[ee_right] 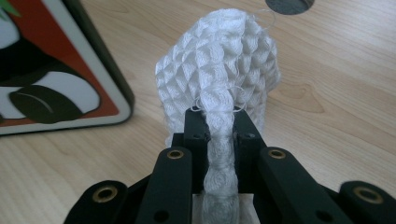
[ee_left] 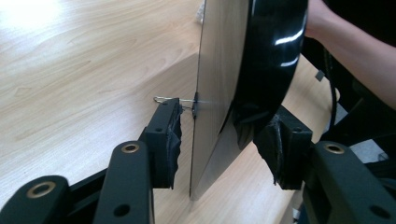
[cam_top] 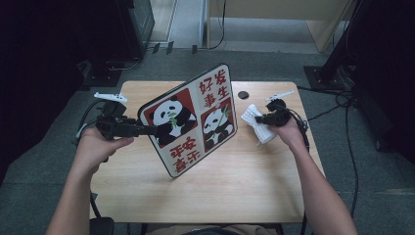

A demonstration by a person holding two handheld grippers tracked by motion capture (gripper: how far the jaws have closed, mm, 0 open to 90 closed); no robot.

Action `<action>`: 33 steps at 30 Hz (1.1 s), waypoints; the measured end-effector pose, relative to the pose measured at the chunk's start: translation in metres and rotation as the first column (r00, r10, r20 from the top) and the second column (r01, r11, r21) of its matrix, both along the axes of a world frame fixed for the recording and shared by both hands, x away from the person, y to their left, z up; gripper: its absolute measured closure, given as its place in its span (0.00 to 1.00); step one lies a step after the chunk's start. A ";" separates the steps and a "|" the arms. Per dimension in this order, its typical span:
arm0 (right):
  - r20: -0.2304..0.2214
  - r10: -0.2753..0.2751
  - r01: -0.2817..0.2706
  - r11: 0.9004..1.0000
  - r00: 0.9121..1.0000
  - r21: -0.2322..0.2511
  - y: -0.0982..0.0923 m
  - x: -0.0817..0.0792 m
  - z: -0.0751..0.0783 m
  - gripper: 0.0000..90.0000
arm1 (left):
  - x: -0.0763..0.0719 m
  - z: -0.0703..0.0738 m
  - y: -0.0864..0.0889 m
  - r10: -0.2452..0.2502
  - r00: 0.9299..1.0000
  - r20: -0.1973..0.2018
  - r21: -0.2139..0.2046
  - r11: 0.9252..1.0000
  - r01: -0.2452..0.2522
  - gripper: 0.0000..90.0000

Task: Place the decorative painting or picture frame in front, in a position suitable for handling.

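A panda picture board (cam_top: 188, 117) with red Chinese characters stands tilted on the wooden table (cam_top: 220, 191), its lower corner on the wood. My left gripper (cam_top: 147, 129) reaches its left edge. In the left gripper view the board (ee_left: 219, 70) runs edge-on between the jaws of the left gripper (ee_left: 224, 121). A small gap separates one pad (ee_left: 175, 135) from it, and the other pad lies at the black back. A wire clip (ee_left: 170, 99) sits on that edge. My right gripper (cam_top: 262, 119) (ee_right: 219, 116) is shut on a white waffle-knit cloth (cam_top: 264, 134) (ee_right: 219, 60), bunched just above the table.
A round black hole (cam_top: 243, 94) (ee_right: 289, 4) sits in the table's far side beyond the cloth. The board's corner (ee_right: 46, 70) lies close to the left of the cloth. Bare wood stretches across the near half. Cables and dark equipment lie on the floor around.
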State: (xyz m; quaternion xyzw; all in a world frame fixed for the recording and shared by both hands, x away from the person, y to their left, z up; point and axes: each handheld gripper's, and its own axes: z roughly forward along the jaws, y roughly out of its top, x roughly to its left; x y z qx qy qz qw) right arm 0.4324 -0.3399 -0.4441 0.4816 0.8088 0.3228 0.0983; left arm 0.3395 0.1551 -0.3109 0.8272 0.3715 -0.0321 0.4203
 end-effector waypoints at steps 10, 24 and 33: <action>0.011 0.062 -0.063 0.995 0.998 0.083 0.016 -0.005 0.027 0.90 | 0.002 -0.014 -0.005 -0.035 0.999 0.028 -0.046 0.998 0.036 0.67; 0.006 0.154 -0.154 0.988 0.988 0.018 0.044 0.001 0.067 0.90 | 0.009 -0.022 -0.006 -0.063 0.998 0.023 -0.051 0.997 0.064 0.77; 0.017 0.168 -0.168 0.985 0.986 0.030 0.044 0.007 0.088 0.90 | 0.009 -0.025 -0.008 -0.068 0.997 0.032 -0.061 0.996 0.070 0.85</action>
